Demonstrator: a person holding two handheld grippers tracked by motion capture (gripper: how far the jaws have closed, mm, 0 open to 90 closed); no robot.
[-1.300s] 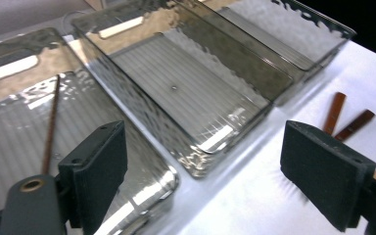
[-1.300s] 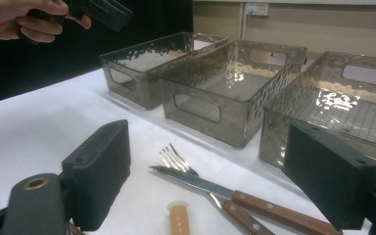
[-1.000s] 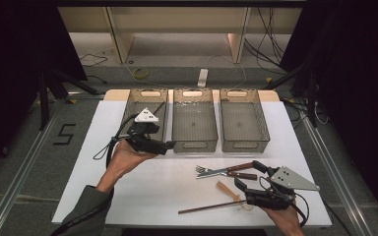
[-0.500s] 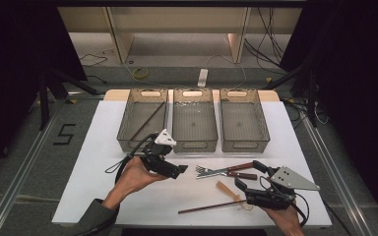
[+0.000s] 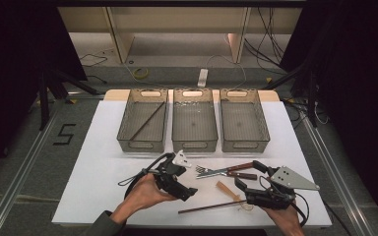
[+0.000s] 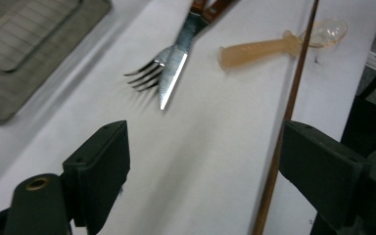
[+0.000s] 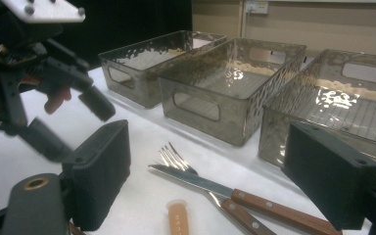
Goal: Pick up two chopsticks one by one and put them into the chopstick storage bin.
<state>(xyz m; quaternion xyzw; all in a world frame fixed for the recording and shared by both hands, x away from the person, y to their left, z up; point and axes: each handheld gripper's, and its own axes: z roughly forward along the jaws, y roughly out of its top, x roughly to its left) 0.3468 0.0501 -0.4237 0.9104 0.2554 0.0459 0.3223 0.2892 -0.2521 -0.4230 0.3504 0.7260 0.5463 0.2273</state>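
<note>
My left gripper (image 5: 187, 192) hangs open low over the white table (image 5: 93, 177), pointing at a brown chopstick (image 5: 211, 206) that lies near the front edge. In the left gripper view that chopstick (image 6: 284, 127) runs just inside the right-hand jaw. My right gripper (image 5: 248, 174) rests open at the front right, with nothing between its jaws. A fork (image 5: 204, 171) and a wooden-handled knife (image 5: 236, 173) lie side by side between the two grippers. A clear spoon with an amber handle (image 5: 229, 191) lies beside the chopstick. A second chopstick (image 5: 147, 120) lies in the left bin (image 5: 142, 145).
Three smoky plastic bins stand in a row at the back of the table; the middle bin (image 5: 194, 145) and the right bin (image 5: 246, 145) hold nothing I can see. Cables trail from both grippers. Dark floor surrounds the table.
My left gripper has come away from the left bin, moving toward the front and right and down close to the chopstick on the table. The right gripper has stayed put.
</note>
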